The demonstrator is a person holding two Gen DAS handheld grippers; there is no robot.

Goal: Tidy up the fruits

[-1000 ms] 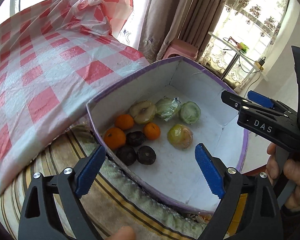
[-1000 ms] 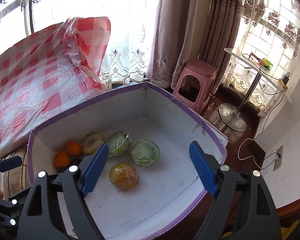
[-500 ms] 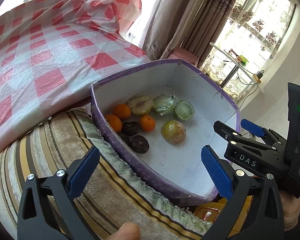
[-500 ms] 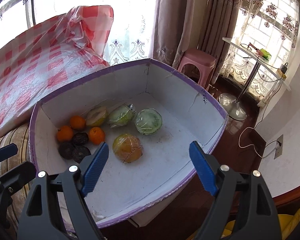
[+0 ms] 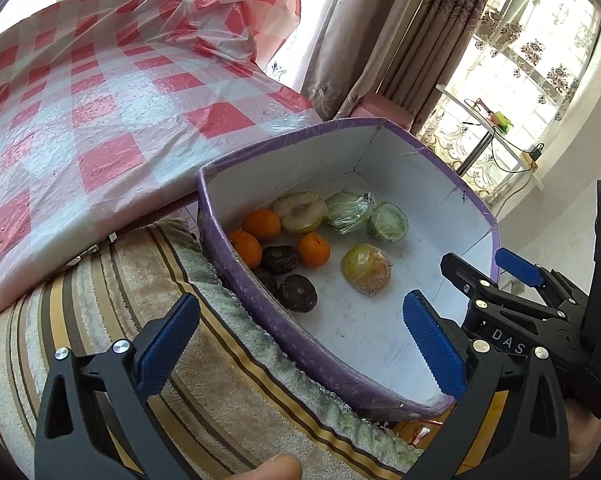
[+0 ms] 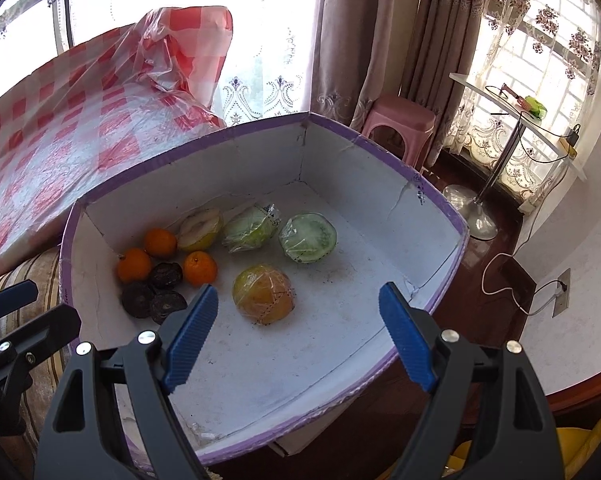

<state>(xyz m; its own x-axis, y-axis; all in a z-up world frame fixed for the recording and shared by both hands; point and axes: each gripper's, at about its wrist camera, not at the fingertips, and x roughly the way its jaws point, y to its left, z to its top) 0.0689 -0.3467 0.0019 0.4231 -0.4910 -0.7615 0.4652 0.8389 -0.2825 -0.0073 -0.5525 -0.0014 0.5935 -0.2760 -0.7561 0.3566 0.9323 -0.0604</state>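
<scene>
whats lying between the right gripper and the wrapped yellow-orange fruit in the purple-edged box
Nothing: in the right wrist view only bare white box floor separates the open right gripper from the plastic-wrapped yellow-orange fruit.

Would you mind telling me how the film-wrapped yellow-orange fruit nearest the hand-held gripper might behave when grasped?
The wrapped yellow-orange fruit looks rounded, so a nudge would probably roll it across the box floor. Its glossy film may be slippery against the pads. It seems firm, though the wrap hides any softness.
</scene>
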